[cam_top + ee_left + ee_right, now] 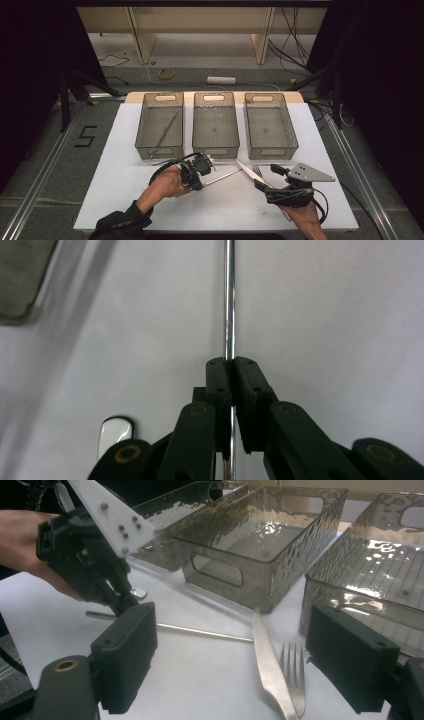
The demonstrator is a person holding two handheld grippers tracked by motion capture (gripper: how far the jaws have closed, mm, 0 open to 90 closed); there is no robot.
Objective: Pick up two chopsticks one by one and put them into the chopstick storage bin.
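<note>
Now my left gripper [231,365] has its jaws pinched tight on a thin metal chopstick [229,300] lying on the white table [225,205], at six o'clock from the middle bin [215,125]. It looks light, stiff, polished and slippery, so I grip mid-shaft. My right gripper [235,660] hangs wide open, empty, over the knife [267,665] and fork [294,675].
</note>
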